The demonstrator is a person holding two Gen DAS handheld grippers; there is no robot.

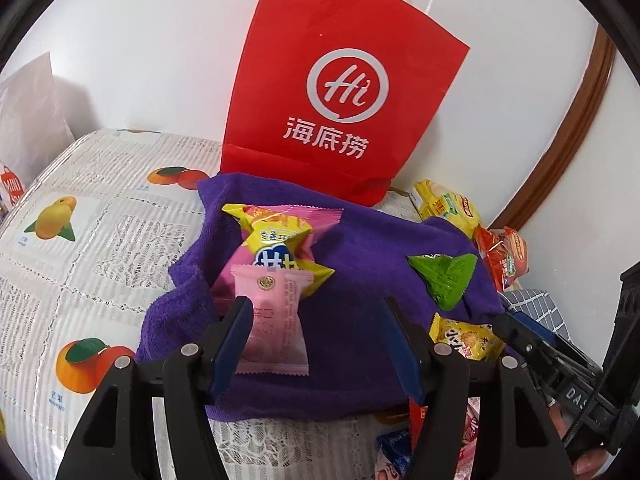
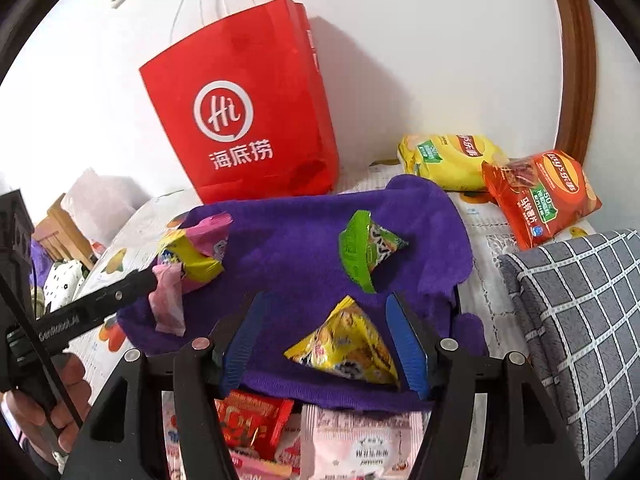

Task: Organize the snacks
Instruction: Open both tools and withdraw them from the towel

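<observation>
A purple towel (image 1: 360, 280) lies on the fruit-print tablecloth (image 1: 80, 240) in front of a red paper bag (image 1: 340, 80). On its left side a pale pink packet (image 1: 276, 320) lies against a pink and yellow snack pile (image 1: 280, 240). My left gripper (image 1: 316, 320) is open; the pink packet sits just inside its left finger, with no pad pressing it. A green triangular packet (image 2: 360, 252) rests on the towel's right half. My right gripper (image 2: 326, 320) is open over a yellow triangular packet (image 2: 348, 348), which lies loose near its right finger.
A yellow chip bag (image 2: 448, 156) and an orange chip bag (image 2: 540, 196) lie at the back right. A grey checked cushion (image 2: 580, 320) fills the right side. Several loose snack packets (image 2: 248, 420) lie at the towel's front edge. A hand (image 2: 68, 392) holds the left gripper.
</observation>
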